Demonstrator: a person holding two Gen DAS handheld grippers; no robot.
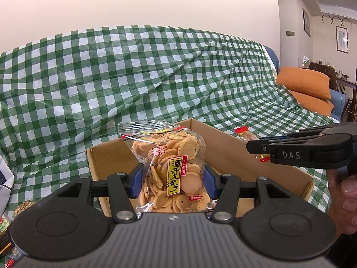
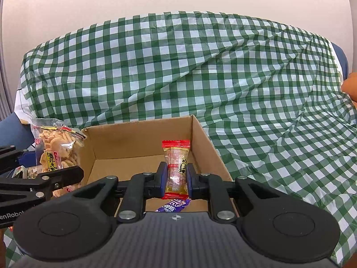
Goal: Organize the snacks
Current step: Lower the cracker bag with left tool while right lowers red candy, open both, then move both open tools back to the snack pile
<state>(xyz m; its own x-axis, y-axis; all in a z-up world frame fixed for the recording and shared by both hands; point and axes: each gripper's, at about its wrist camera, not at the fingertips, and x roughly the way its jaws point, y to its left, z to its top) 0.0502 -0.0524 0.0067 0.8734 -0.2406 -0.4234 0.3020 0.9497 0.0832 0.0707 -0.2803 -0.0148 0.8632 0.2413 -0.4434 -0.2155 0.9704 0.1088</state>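
Crinkly clear plastic makes your cracker bag [image 1: 171,169] light, slippery and fragile; your left gripper [image 1: 173,179] pinches its middle over the box's [image 1: 107,156] left edge, so squeeze gently. Your right gripper [image 2: 176,178] is clamped on a small candy pack [image 2: 177,167] above the box's right side.

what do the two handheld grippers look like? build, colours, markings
Both match: black linkage arms with silver pivot pins, blue pads on the fingers, a ribbed grey body with round black side discs. The left gripper and right gripper differ in nothing visible. Seen from the left camera, the right one's side reads "DAS". No cables or sleeves show.
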